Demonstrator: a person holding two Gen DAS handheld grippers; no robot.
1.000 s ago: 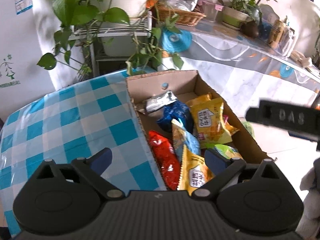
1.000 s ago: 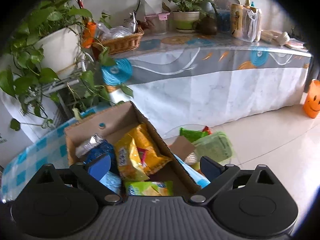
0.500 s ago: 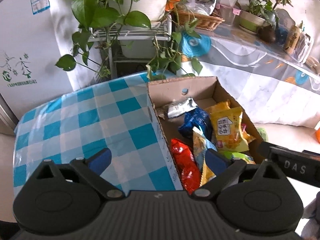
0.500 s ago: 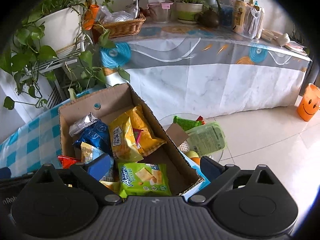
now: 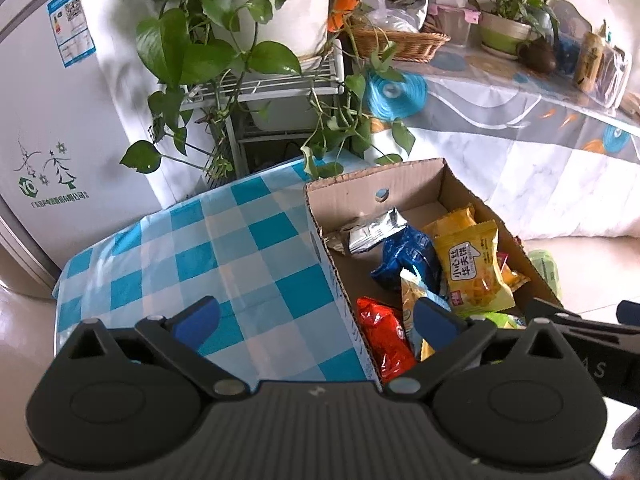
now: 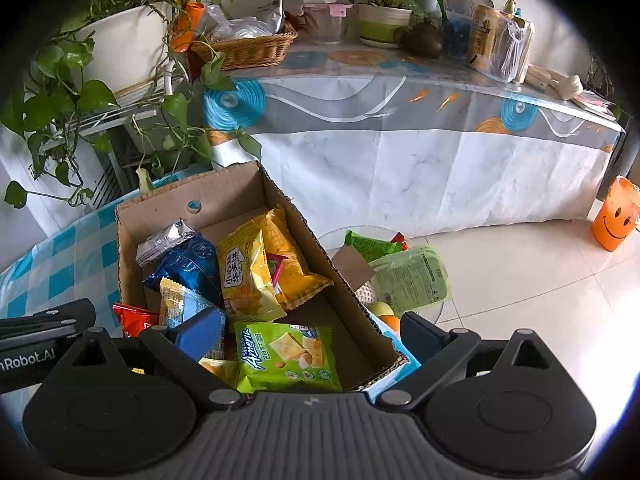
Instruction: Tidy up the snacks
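Note:
A cardboard box [image 5: 352,188] [image 6: 168,208] stands on the blue-checked tablecloth [image 5: 224,248]. It holds several snack packets: yellow [image 5: 468,268] [image 6: 248,276], dark blue [image 5: 408,248] [image 6: 188,264], silver [image 5: 376,228], red [image 5: 384,336] and a green cracker pack [image 6: 284,356]. My left gripper [image 5: 316,316] is open and empty above the box's left wall. My right gripper [image 6: 308,332] is open and empty above the box's near end and the green pack.
A glass side table [image 6: 436,312] right of the box holds green packets [image 6: 412,276] and fruit. Behind stand a plant rack [image 5: 256,80], a fridge [image 5: 48,120] and a long covered table [image 6: 400,120] with a basket and pots. An orange smiley bucket [image 6: 616,220] sits on the floor.
Both grippers have risen and pulled back from the box, so more of the tablecloth and the green pack shows. Both stay open and empty.

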